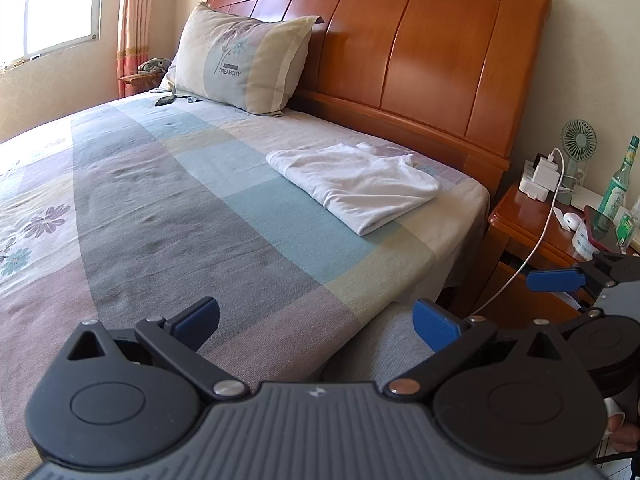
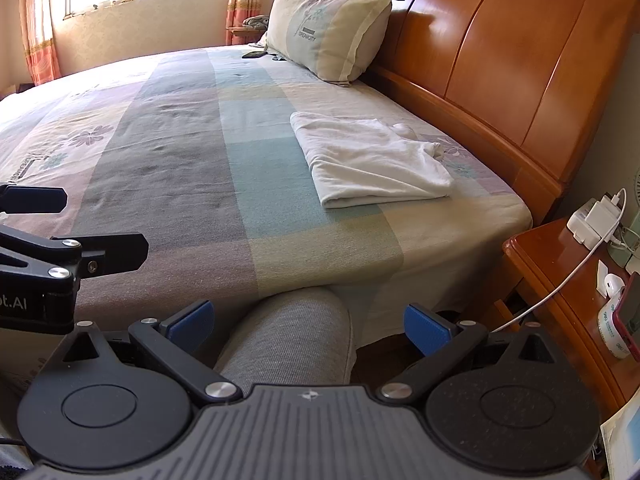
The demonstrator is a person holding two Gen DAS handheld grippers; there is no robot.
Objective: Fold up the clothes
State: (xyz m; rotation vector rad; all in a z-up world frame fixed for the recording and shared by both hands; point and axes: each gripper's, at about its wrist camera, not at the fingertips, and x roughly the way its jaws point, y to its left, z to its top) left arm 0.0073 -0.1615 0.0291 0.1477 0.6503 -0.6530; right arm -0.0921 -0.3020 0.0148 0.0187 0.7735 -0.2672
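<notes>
On the bed (image 1: 168, 216) | white garment (image 1: 356, 184) lies folded | left gripper (image 1: 316, 326), right gripper (image 2: 308, 324) wide, empty | next, I'd guess: fetch another.

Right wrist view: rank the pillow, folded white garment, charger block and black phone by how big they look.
1. Pillow and folded white garment: look alike, and the garment lies nearer, so unranked.
2. Charger block.
3. Black phone, farthest away.

White garment (image 1: 354, 184) was folded into a flat multi-layer rectangle and lay on the bed (image 1: 180, 208) near the headboard-side corner by the nightstand edge. Folded edge faced the near side; a small bunched bit stuck out toward the headboard.
</notes>
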